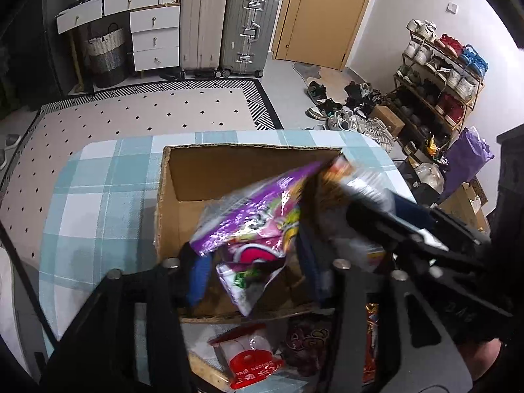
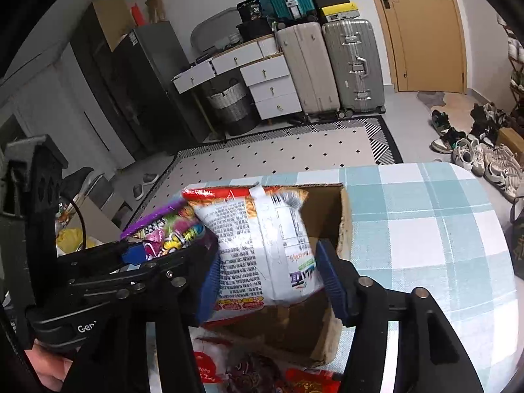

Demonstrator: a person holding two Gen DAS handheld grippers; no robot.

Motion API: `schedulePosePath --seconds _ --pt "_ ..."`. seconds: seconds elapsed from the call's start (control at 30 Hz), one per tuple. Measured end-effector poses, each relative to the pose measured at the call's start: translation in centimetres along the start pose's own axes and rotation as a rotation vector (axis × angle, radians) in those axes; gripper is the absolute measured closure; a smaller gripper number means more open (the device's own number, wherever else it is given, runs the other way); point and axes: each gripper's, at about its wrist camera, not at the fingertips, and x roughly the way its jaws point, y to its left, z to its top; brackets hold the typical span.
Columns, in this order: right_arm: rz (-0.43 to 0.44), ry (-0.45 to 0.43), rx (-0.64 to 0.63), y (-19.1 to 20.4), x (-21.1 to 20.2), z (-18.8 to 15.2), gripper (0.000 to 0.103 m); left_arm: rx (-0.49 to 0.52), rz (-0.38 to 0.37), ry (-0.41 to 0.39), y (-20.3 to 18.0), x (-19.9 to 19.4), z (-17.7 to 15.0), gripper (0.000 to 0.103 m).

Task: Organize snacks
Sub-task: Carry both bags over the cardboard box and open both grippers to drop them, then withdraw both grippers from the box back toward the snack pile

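Note:
An open cardboard box [image 1: 196, 170] stands on the checked tablecloth; it also shows in the right wrist view [image 2: 344, 219]. My left gripper [image 1: 255, 262] is open, and a purple candy bag [image 1: 258, 216] sits between its blue fingers [image 1: 199, 275] over the box. The purple bag also shows in the right wrist view [image 2: 170, 232]. My right gripper [image 2: 268, 271] is open around a white and orange snack bag [image 2: 262, 245], above the box. The right gripper's arm crosses the left wrist view [image 1: 409, 232].
A red-capped glue packet [image 1: 252, 357], a dark patterned packet [image 1: 308, 337] and red wrappers [image 2: 311, 383] lie on the table [image 2: 425, 216] in front of the box. Rug, suitcases [image 1: 226, 26], drawers and a shoe rack [image 1: 442, 75] stand beyond.

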Motion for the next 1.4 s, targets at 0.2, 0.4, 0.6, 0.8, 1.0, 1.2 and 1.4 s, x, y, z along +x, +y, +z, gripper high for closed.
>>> schedulePosePath --seconds 0.2,0.4,0.6,0.8,1.0,1.2,1.4 --pt "-0.02 -0.055 -0.005 -0.6 -1.8 0.1 0.031 -0.006 0.058 -0.055 0.6 -1.3 -0.4 0.02" --pt "-0.018 -0.066 -0.025 -0.2 -3.5 -0.2 0.031 0.021 0.062 -0.086 0.0 -3.0 -0.9 0.02" --pt "-0.016 -0.075 -0.039 0.5 -5.3 -0.6 0.031 0.033 0.067 -0.108 -0.7 -5.8 -1.9 0.02" --pt "-0.016 -0.089 -0.052 1.6 -7.5 -1.2 0.03 0.042 0.068 -0.137 -1.8 -9.1 -2.7 0.02" --pt "-0.022 -0.122 -0.077 3.0 -10.7 -2.3 0.027 0.047 0.067 -0.157 -2.3 -12.3 -3.8 0.019" --pt "-0.017 -0.146 -0.089 4.3 -13.9 -4.0 0.023 0.058 0.06 -0.171 -3.2 -15.6 -5.9 0.018" --pt "-0.016 -0.166 -0.099 5.5 -16.9 -6.5 0.022 0.048 0.047 -0.194 -3.7 -18.5 -9.3 0.018"
